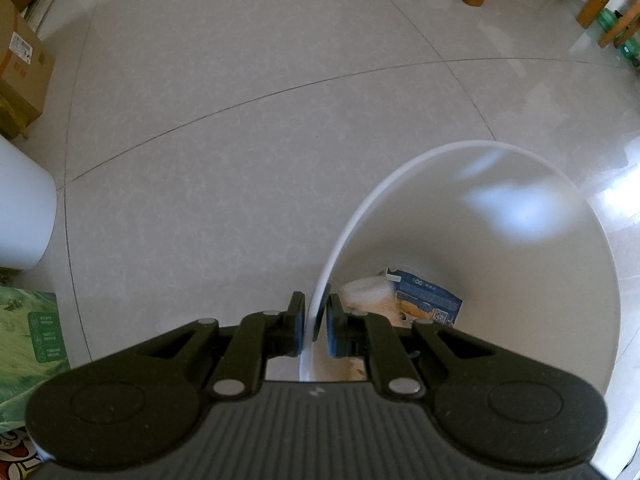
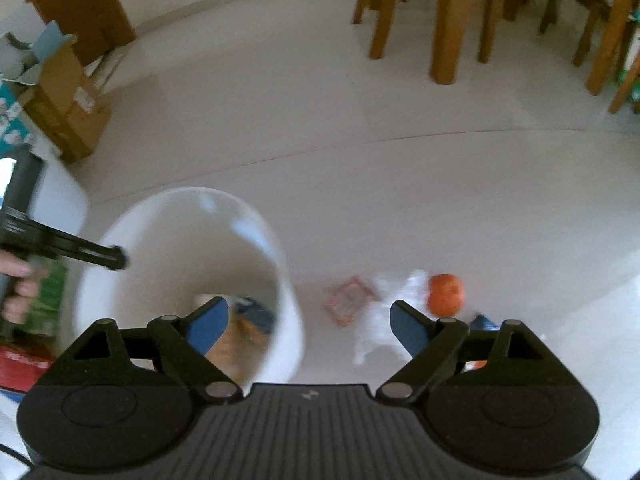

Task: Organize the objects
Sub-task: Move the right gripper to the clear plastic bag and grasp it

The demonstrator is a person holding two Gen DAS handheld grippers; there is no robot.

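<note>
**Bucket pinned on the left, loose clutter to the right**

Cardboard boxes (image 1: 24, 68) sit far off at the left edge of the tiled floor (image 1: 260, 120). My left claw (image 1: 313, 322) is clamped shut on the thin rim of the tall white plastic bucket (image 1: 520, 280) — one blue pad outside the wall, one inside — steadying it. At the bottom of that bucket lie a blue printed carton (image 1: 430, 300) and a pale cup-like container (image 1: 366, 292).

From the right wrist view, my left hand (image 2: 18, 284) shows at the far left edge. My right claw (image 2: 308, 320) stands spread wide and holds nothing; it hangs above bare floor just right of the bucket wall. The picture is blurred, so detail is poor. Right of the claw lie a pinkish square wrapper (image 2: 348, 300), crumpled white paper or plastic (image 2: 384, 320), and a round orange fruit-like ball (image 2: 446, 294) just beyond my right finger. By my reckoning the next pick lies forward and to the right — the right claw is plainly nearer, and the bucket waits to its left.
</note>
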